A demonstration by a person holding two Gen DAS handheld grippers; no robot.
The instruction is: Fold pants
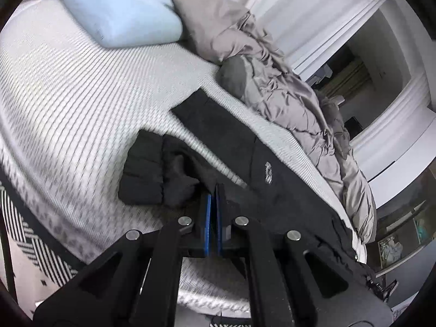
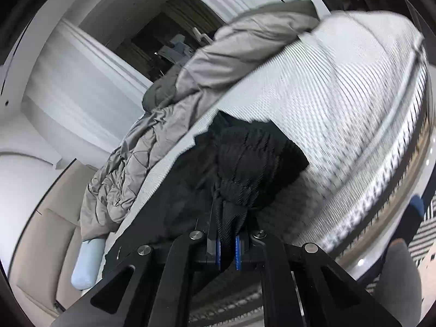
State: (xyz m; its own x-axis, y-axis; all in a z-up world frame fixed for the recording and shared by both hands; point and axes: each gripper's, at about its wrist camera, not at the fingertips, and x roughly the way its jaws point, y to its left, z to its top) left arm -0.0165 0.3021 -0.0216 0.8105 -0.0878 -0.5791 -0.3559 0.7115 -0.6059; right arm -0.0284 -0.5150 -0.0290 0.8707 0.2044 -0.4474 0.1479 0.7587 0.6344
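Bunching pants (image 2: 245, 163) fill right hand-held gripper (image 2: 228, 234).

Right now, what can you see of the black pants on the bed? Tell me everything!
The black pants are dark, soft-looking fabric lying on the striped white mattress, beside a rumpled grey comforter. One leg stretches long and flat toward the pillows and bears a small white logo. The other end is bunched up with a ribbed, gathered cuff. The left gripper is shut on the cloth near the middle, and the right gripper is shut on a pinched fold by the ribbed part.
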